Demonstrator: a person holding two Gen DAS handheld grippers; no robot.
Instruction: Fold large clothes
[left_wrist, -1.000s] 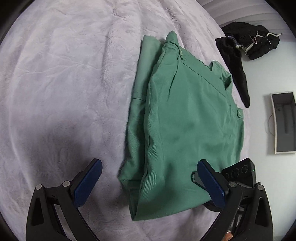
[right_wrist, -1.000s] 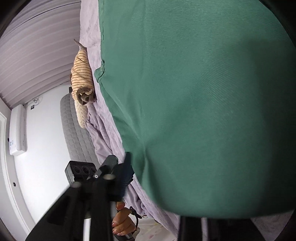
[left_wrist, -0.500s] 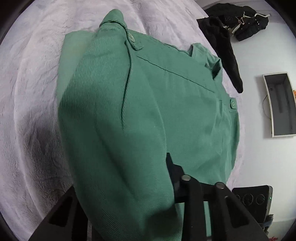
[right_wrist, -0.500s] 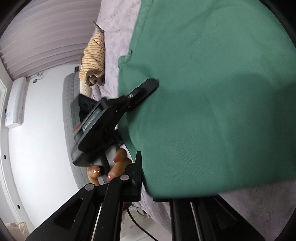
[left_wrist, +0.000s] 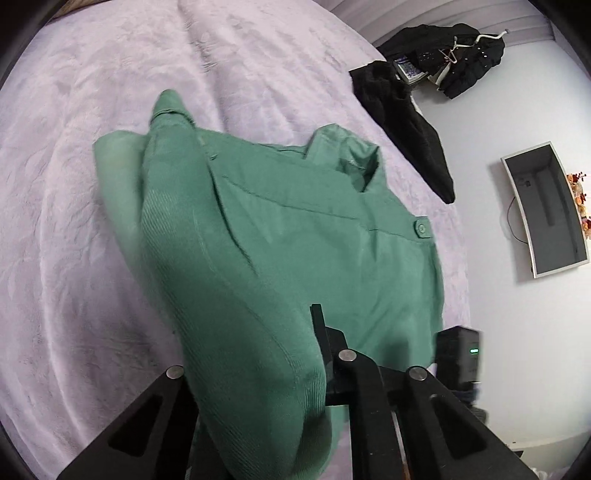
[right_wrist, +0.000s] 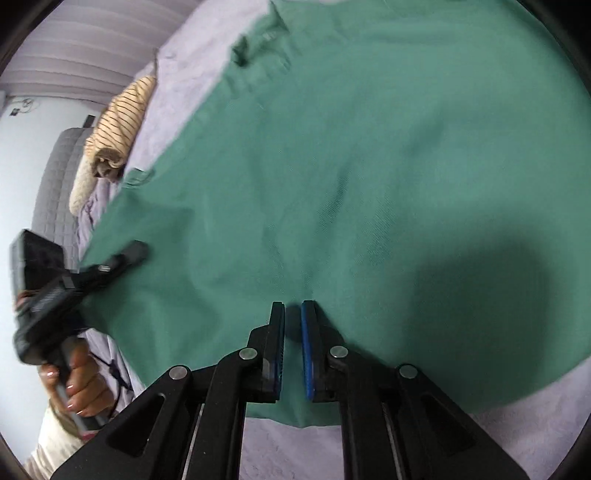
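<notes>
A large green garment (left_wrist: 295, 240) with a collar and a button lies partly folded on the lilac bed cover (left_wrist: 92, 240). My left gripper (left_wrist: 266, 354) is closing on the garment's near edge. The bunched cloth sits pinched between its fingers, hides the left finger and is lifted off the bed. In the right wrist view the green garment (right_wrist: 369, 147) fills the frame. My right gripper (right_wrist: 293, 306) hovers over its near part, jaws closing to a thin slit, and I see no cloth between the blue pads (right_wrist: 306, 347). At the garment's left edge, a hand (right_wrist: 74, 384) holds the left gripper (right_wrist: 110, 266).
Black clothes (left_wrist: 402, 122) hang off the bed's far right corner, with more on a hanger (left_wrist: 465, 55) behind. A framed dark panel (left_wrist: 543, 210) lies beyond the bed's right edge. A striped beige garment (right_wrist: 118, 122) rests at the bed's far left by a grey quilted panel (right_wrist: 55, 177).
My left gripper went from wide open to shut on the garment's near edge and raised it. My right gripper rolled and came out from under the cloth to sit above it.
</notes>
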